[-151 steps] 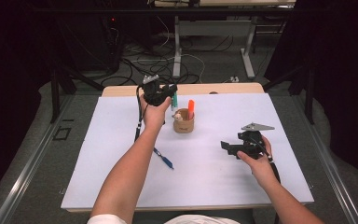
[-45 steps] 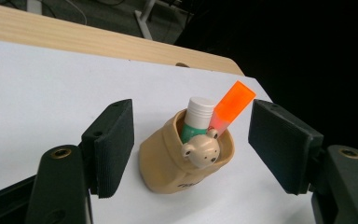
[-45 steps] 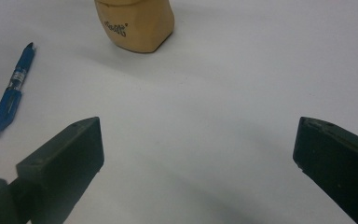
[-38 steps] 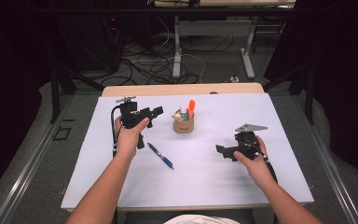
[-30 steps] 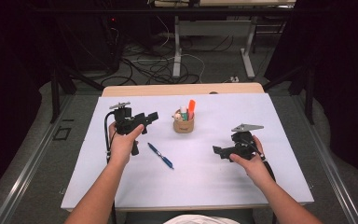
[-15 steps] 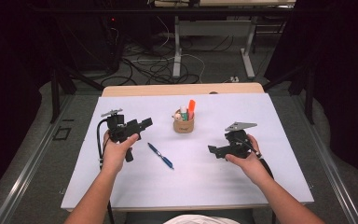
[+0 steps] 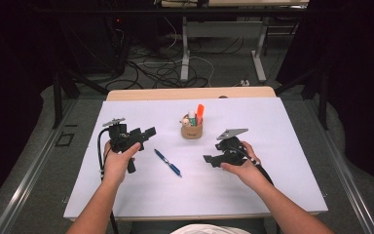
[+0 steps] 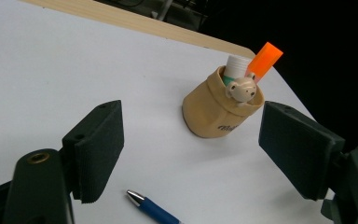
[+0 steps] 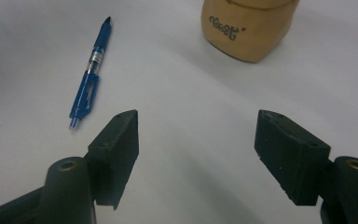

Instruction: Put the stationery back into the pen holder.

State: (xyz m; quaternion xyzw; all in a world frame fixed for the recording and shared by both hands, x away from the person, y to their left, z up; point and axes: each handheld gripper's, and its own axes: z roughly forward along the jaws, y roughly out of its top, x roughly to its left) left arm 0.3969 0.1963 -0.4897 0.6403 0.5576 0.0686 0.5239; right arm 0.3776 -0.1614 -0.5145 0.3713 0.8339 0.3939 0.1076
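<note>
A tan fabric pen cup (image 7: 192,128) with a small bear face stands mid-table and holds an orange marker (image 7: 200,112) and a white-capped one. A blue pen (image 7: 168,163) lies flat in front of it. My left gripper (image 7: 146,132) hovers left of the cup and points at it; its jaws are open, have just been closing a little, and hold nothing. My right gripper (image 7: 209,160) sits right of the pen, pointing left. Its jaws have just been closing and are still apart, with only bare table between them. In the left gripper view the cup (image 8: 214,116) stands beyond the jaws.
A white sheet (image 7: 282,146) covers the table, with a wooden edge (image 7: 190,92) at the far side. Cables trail from both grippers. In the right gripper view the pen (image 9: 89,79) lies ahead on the left and the cup (image 9: 244,32) ahead on the right.
My left gripper has drawn back from the cup to the table's left side and sunk a little. My right gripper has moved left toward the pen, its jaws narrower.
</note>
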